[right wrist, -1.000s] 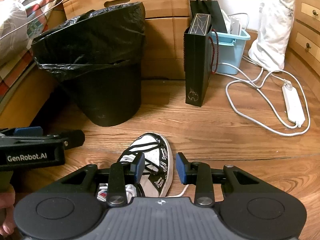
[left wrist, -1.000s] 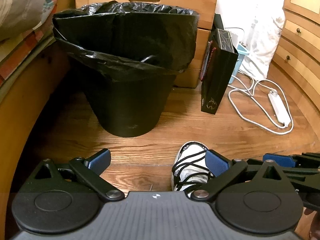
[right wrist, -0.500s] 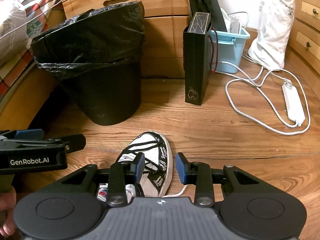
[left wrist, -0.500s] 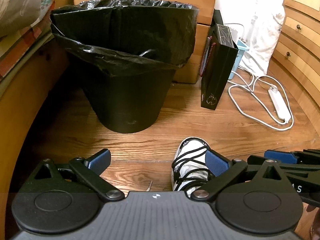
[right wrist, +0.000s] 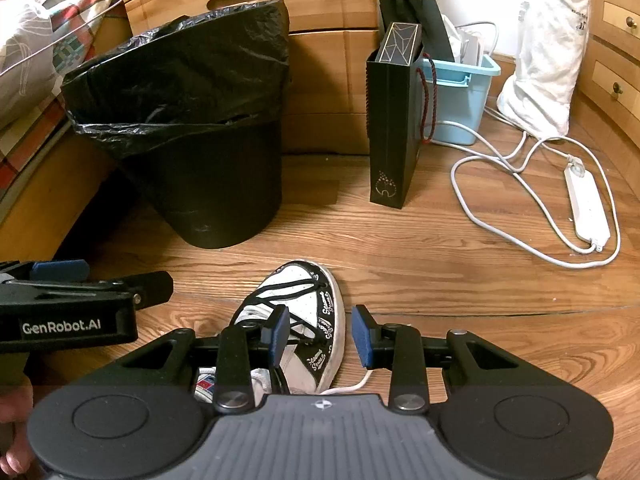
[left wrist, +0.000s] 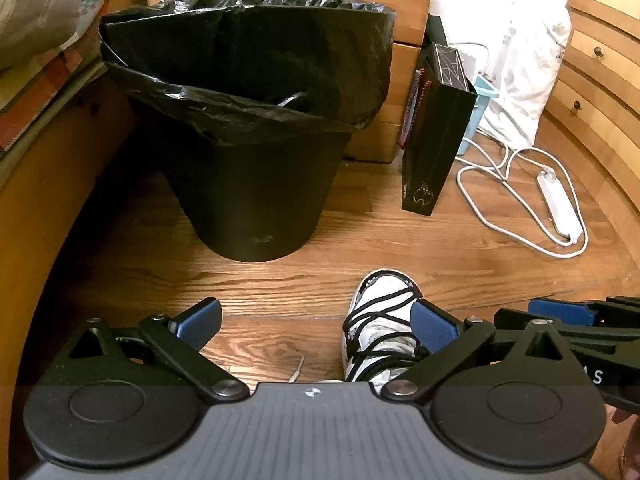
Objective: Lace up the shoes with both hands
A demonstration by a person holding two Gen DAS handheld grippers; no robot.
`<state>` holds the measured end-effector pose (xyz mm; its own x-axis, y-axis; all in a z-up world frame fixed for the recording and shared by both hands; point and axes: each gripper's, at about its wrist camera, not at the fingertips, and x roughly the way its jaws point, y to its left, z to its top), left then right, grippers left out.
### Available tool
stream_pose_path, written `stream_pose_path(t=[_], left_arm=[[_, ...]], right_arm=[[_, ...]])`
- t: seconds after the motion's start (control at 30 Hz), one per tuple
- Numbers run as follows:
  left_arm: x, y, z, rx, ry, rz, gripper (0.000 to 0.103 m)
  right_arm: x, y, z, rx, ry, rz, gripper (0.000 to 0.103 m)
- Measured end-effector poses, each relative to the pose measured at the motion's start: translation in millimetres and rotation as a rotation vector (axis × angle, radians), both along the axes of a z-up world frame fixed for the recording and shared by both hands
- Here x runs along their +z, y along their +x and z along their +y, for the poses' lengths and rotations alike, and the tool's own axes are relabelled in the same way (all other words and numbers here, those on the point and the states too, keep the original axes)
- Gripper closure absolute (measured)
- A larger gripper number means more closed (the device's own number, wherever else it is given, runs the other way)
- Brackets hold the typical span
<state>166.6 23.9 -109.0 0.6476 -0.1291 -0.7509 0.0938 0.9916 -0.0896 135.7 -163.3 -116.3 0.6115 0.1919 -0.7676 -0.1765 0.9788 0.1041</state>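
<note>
**Sneaker on wood floor, both grippers hovering with jaws apart**

Item: white sneaker [right wrist: 304,320] with black laces [left wrist: 384,312] is lying on the wooden floor [right wrist: 420,248], toe pointing toward the bin, a loose white lace end [right wrist: 352,386] trailing beside its right edge.

Tools: right gripper [right wrist: 320,334] is hanging over the shoe's right side, jaws parted and gripping nothing; left gripper [left wrist: 316,320] is standing wide apart over bare boards just left of the shoe, its right pad overlapping the shoe's side in that view.

Open room: bare floor is lying ahead of the toe and to the shoe's right.

Surroundings: black lined bin [right wrist: 200,128] is standing beyond the toe; a black gift bag [right wrist: 394,120] and blue tub [right wrist: 460,92] are standing further right; a white power strip [right wrist: 586,204] and looped cable [right wrist: 480,200] are sprawling at far right; wooden drawers [right wrist: 616,40] are closing the right edge, a bed [left wrist: 36,60] the left
</note>
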Motion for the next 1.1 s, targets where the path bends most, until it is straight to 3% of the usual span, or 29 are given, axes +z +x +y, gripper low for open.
stream_pose_path(t=[1.1], left_arm=[[-7.0,-5.9,-2.8,0.008,0.025,0.078,0.000]], right_arm=[[-0.7,-1.0,0.5,0.006,-0.001,0.034,0.065]])
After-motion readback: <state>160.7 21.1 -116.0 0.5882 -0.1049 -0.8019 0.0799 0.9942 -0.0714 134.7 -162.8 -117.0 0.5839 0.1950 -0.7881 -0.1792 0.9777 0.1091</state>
